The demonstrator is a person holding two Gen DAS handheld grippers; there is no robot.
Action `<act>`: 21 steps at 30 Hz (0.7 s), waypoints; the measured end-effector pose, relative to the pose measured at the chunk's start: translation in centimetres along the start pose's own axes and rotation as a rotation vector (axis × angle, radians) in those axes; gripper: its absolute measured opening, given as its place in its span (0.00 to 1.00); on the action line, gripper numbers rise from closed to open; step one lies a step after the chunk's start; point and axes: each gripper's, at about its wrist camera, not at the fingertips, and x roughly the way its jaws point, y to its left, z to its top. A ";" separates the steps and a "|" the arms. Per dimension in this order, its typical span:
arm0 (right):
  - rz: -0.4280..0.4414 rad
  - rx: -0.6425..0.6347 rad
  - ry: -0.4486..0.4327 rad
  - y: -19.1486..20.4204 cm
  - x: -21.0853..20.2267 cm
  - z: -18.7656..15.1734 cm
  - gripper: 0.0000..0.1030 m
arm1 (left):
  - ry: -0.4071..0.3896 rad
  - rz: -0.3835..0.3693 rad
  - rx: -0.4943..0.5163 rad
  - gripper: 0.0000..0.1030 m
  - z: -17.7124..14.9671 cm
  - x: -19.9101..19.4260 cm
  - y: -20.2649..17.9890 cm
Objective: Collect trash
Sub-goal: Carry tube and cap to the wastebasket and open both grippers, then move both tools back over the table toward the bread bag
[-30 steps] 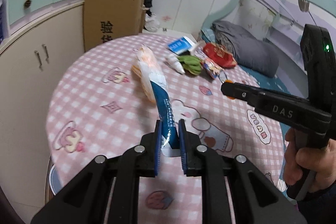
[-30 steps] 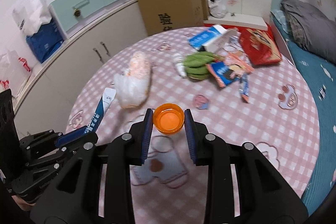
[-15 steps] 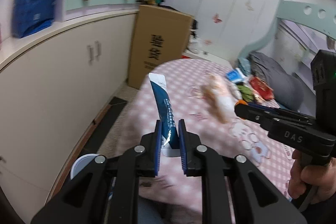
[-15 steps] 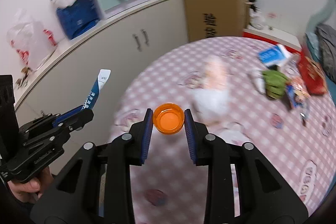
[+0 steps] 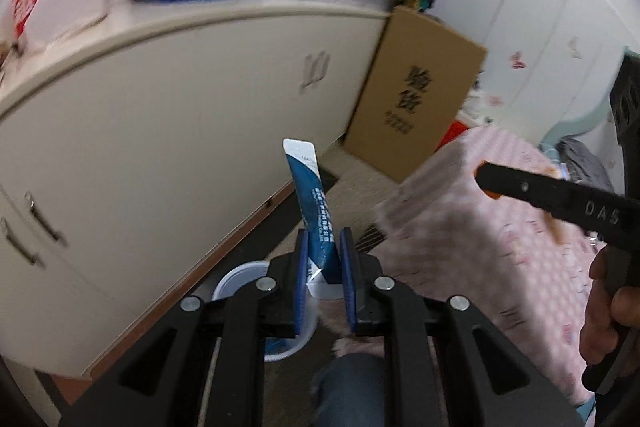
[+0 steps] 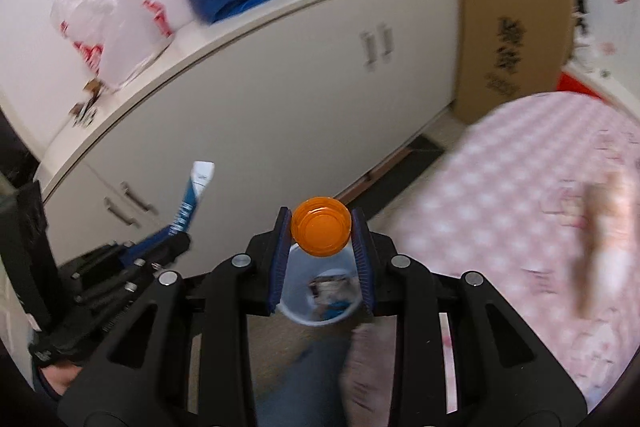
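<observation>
My left gripper [image 5: 323, 281] is shut on a blue and white sachet wrapper [image 5: 313, 203] that stands upright between the pads. It also shows in the right wrist view [image 6: 191, 197]. My right gripper [image 6: 321, 269] is shut on an orange bottle cap [image 6: 320, 231]. A white trash bin [image 6: 320, 301] with some waste inside stands on the floor right below the cap. The bin also shows in the left wrist view [image 5: 236, 281], just below and left of the left gripper. The right gripper [image 5: 490, 181] reaches in from the right there.
A long cream cabinet [image 5: 160, 131] runs along the left, with a cardboard box [image 5: 416, 99] at its far end. The round table with a pink checked cloth [image 6: 520, 211] is on the right. Bags [image 6: 116, 23] sit on the cabinet top. My knee [image 5: 348, 387] is below.
Both grippers have swung left, away from the table, and now hang over the floor beside the cabinet. The trash bin has come into view beneath them. Both still hold their items.
</observation>
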 end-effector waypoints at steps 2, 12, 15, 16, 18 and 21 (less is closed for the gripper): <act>0.017 -0.011 0.045 1.3 2.7 0.1 0.29 | 0.040 0.016 -0.029 0.15 -0.6 1.4 1.7; 0.048 -0.012 0.203 3.2 11.6 -0.6 0.29 | 0.184 0.020 -0.093 0.15 -3.0 6.7 6.0; 0.056 -0.013 0.234 3.1 12.9 -0.8 0.30 | 0.211 0.018 -0.111 0.15 -3.5 7.9 6.4; 0.058 -0.015 0.240 3.1 13.1 -0.7 0.30 | 0.218 0.015 -0.115 0.16 -3.6 8.2 6.5; 0.055 0.002 0.250 2.9 13.8 -0.7 0.56 | 0.236 0.013 -0.119 0.29 -3.6 8.9 6.6; 0.037 0.023 0.237 2.7 13.9 -0.8 0.83 | 0.233 0.056 -0.134 0.73 -3.5 9.1 7.1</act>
